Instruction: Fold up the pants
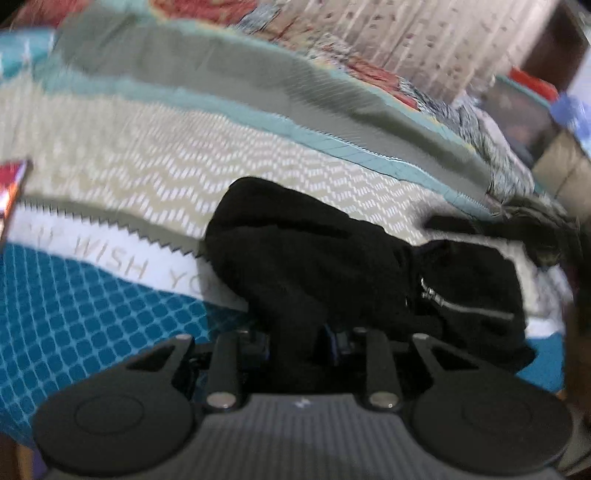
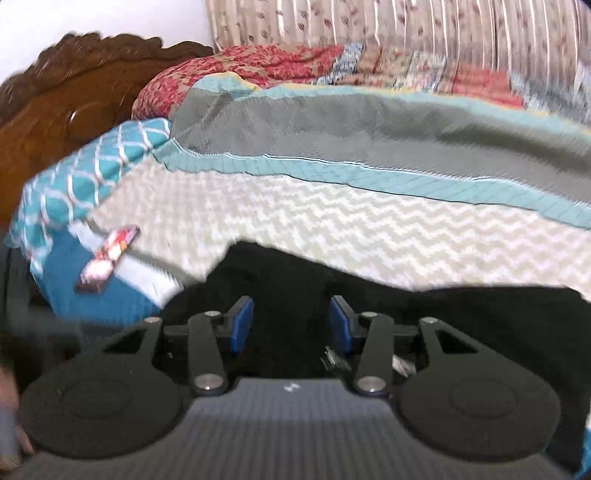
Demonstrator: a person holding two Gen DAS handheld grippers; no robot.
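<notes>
Left tongs pinch bunched black pants; right tongs gape, cloth between, unclamped. Risk: one-sided lift drags pants askew across bed.

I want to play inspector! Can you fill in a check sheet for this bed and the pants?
Surface: bed sheet, zigzag pattern, blue patch in front.
Job's things: black pants, bunched, zip showing.
Clutter: small red packet; rumpled grey blanket.
Grippers: left hand-held gripper pinching pants cloth; right hand-held gripper open, pants beneath it.
Cables: nothing seen.
Surroundings: carved wooden headboard, striped curtain.
</notes>
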